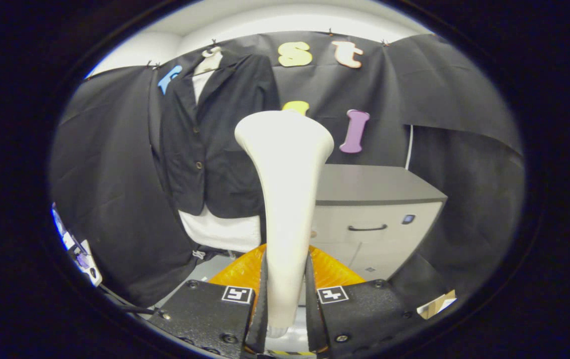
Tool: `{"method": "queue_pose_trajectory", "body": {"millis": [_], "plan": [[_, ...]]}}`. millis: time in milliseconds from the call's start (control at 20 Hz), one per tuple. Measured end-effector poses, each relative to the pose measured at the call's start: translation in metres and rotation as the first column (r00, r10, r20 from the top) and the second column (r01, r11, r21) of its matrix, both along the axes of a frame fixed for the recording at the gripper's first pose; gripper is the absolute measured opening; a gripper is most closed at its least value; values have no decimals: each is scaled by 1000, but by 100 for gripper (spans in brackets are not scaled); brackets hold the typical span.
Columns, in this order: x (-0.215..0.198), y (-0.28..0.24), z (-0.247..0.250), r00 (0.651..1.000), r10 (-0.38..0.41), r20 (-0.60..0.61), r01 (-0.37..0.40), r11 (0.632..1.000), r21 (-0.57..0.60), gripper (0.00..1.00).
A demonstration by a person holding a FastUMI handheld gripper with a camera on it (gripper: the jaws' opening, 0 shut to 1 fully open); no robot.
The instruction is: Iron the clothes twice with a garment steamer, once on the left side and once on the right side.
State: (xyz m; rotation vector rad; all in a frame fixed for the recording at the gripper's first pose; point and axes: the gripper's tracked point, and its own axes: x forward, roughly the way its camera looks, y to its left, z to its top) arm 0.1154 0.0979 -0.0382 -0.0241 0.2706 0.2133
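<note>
My gripper [285,279] is shut on the white garment steamer [287,169], both fingers pressing its slim handle. The steamer stands upright between the fingers, and its wide head rises just ahead of them. A black jacket [215,134] hangs on a hanger against the booth wall, beyond the steamer and a little to its left. A white garment [222,232] shows under the jacket's hem and at its collar. The steamer head is apart from the jacket, and it hides part of the jacket's right side.
A grey cabinet [379,199] with a drawer handle stands to the right of the jacket, behind the steamer. Black cloth covers the wall on both sides. A cardboard piece [437,304] lies low on the right, and cables and small items sit low on the left [80,254].
</note>
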Motion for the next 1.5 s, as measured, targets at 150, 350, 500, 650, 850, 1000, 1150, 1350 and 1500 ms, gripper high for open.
{"method": "queue_pose_trajectory", "body": {"millis": [150,350,500,650,850,1000,1150,1350,1500], "plan": [[-19,-62,-13,1000,-22,-21,23,999,25,34],[-44,-117,-32,999,-37,-35,39,997,64,34],[-58,-144,-51,996,-53,-71,58,995,80,34],[-70,-157,-70,993,-54,-104,65,993,97,34],[-89,-164,-77,993,-51,-108,61,994,93,34],[-101,-165,-77,994,-47,-98,55,995,88,34],[-105,-165,-79,995,-47,-86,55,995,84,34],[-109,-167,-81,995,-48,-91,56,995,83,34],[-110,-167,-82,995,-44,-91,52,995,88,34]]}}
